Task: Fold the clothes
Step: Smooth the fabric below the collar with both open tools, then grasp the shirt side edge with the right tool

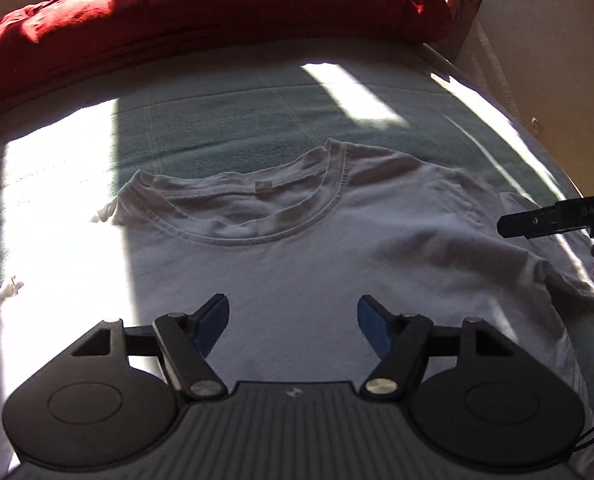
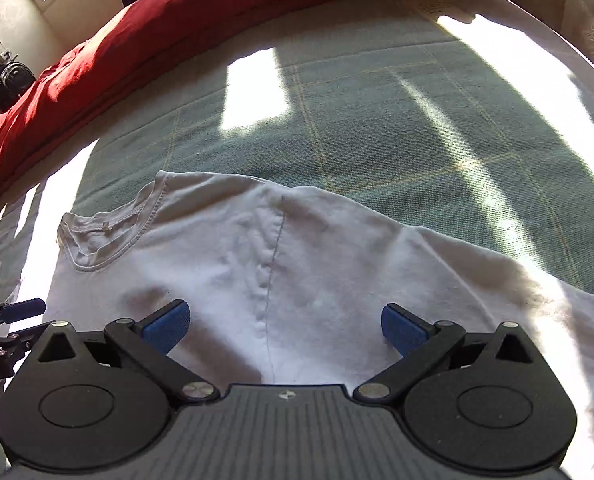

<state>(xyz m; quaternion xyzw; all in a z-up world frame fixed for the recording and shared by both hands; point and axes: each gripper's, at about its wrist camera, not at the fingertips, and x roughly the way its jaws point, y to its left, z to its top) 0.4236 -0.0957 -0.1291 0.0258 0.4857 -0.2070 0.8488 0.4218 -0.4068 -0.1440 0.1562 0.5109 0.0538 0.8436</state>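
Here both pairs of jaws stand wide with nothing between them: the left gripper (image 1: 293, 322) and right gripper (image 2: 285, 326) hover over a white T-shirt (image 1: 337, 264) spread flat on the green bedcover (image 2: 377, 112), collar (image 1: 233, 216) far. Light, limp cotton; likely best pinched at shoulder seams or hem.

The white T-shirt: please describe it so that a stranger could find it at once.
Start at the bed with the green checked cover; a red duvet lies along its far edge. The white T-shirt lies spread flat on the near part, collar toward the duvet. It is the only white garment there.
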